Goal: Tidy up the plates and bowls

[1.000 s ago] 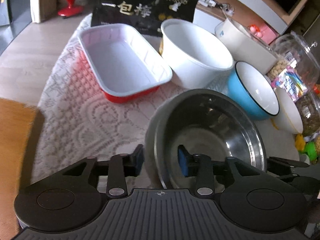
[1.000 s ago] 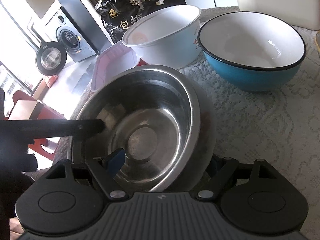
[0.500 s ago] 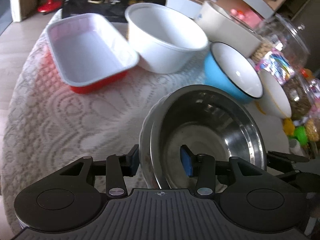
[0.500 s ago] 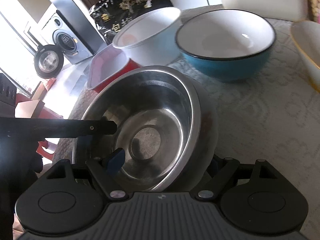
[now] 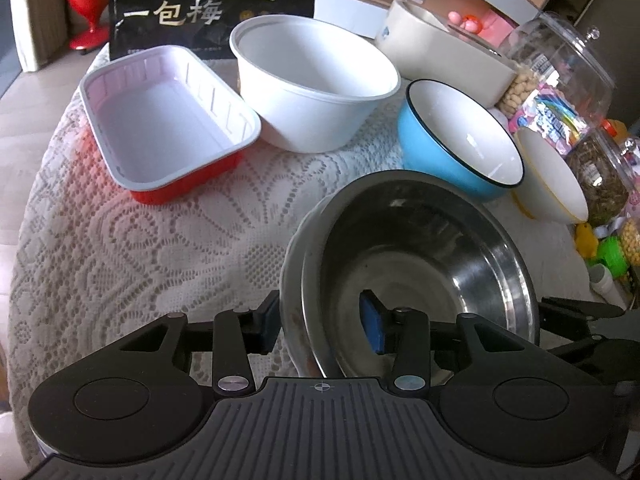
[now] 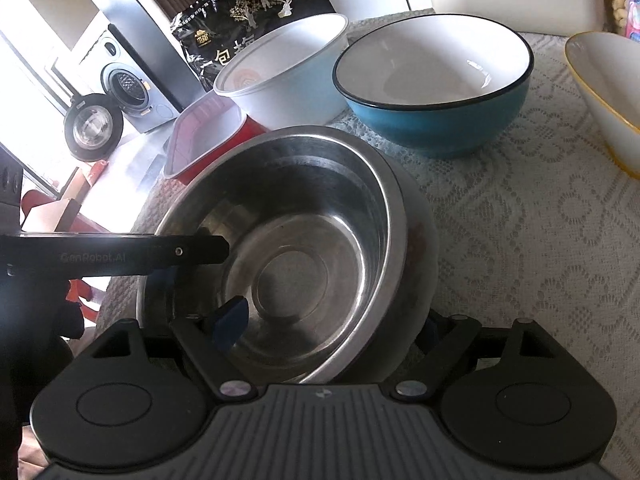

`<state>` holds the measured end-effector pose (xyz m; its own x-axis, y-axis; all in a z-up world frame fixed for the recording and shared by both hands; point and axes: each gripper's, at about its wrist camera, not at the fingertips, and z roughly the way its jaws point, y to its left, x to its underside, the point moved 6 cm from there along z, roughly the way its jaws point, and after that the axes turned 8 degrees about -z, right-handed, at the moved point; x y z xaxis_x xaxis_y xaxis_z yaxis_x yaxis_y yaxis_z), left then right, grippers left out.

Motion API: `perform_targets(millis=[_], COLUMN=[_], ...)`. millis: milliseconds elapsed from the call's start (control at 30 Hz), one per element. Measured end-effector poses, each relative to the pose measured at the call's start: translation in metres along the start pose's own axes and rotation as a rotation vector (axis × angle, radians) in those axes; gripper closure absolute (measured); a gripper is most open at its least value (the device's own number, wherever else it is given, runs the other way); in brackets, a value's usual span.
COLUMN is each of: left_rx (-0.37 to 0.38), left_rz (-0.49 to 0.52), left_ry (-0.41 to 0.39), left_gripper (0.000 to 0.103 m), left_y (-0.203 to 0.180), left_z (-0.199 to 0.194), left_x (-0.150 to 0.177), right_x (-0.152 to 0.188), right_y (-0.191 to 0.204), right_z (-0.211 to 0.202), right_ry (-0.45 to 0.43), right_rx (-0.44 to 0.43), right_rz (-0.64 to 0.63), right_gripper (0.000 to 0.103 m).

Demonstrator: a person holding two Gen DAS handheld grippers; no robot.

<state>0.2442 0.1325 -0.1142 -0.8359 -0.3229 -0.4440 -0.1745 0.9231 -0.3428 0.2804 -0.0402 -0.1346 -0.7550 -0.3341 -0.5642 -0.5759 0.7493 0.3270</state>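
Note:
A steel bowl [image 5: 420, 264] sits low over the lace cloth [image 5: 160, 248], gripped from both sides. My left gripper [image 5: 320, 324] straddles its left wall, one blue pad outside and one inside, pressed on it. My right gripper [image 6: 328, 328] spans the bowl's [image 6: 296, 248] near right wall; its jaws are opening slightly with the wall between them. The outer pad is hidden behind the bowl. Beyond stand a blue bowl [image 5: 460, 148], a white plastic bowl [image 5: 316, 80], a red tray [image 5: 160, 120] with a white inside, and a yellow-rimmed white bowl [image 5: 552, 180].
Clear jars [image 5: 560, 72] of snacks, a white box [image 5: 440, 44] and a black printed bag [image 5: 208, 4] line the back and right of the table. The cloth drops off at the left edge. A washing machine [image 6: 128, 88] stands beyond the table.
Both grippers have carried the steel bowl a little to the right; the tray and bowls slid left in both views and the yellow-rimmed bowl came into the right view.

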Motion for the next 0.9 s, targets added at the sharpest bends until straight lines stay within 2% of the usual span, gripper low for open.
perform_targets(millis=[133, 233, 433, 533, 633, 733, 833, 900], left_rx=[0.000, -0.028, -0.107, -0.160, -0.176, -0.130, -0.020, 0.068], left_rz=[0.005, 0.006, -0.013, -0.002, 0.031, 0.065, 0.089, 0.089], left_ry=[-0.008, -0.065, -0.165, -0.206, -0.257, -0.274, -0.265, -0.259], left_gripper=[0.059, 0.059, 0.059, 0.059, 0.059, 0.059, 0.059, 0.060], left_y=[0.001, 0.003, 0.000, -0.012, -0.037, -0.073, -0.115, -0.141], left_z=[-0.003, -0.016, -0.043, -0.054, -0.066, -0.069, -0.061, -0.054], left_x=[0.001, -0.003, -0.004, -0.002, -0.002, -0.002, -0.004, -0.005], right_x=[0.000, 0.000, -0.001, 0.000, 0.001, 0.004, 0.005, 0.003], right_y=[0.002, 0.000, -0.011, -0.025, -0.039, -0.051, -0.064, -0.073], right_z=[0.001, -0.003, -0.024, -0.037, -0.056, -0.077, -0.102, -0.121], right_ry=[-0.009, -0.027, -0.129, -0.171, -0.217, -0.261, -0.313, -0.362], right_rx=[0.017, 0.016, 0.069, 0.092, 0.132, 0.183, 0.254, 0.344], right_rz=[-0.019, -0.023, -0.052, -0.046, -0.053, -0.074, -0.097, -0.131], right_gripper=[0.017, 0.017, 0.017, 0.017, 0.017, 0.017, 0.017, 0.017])
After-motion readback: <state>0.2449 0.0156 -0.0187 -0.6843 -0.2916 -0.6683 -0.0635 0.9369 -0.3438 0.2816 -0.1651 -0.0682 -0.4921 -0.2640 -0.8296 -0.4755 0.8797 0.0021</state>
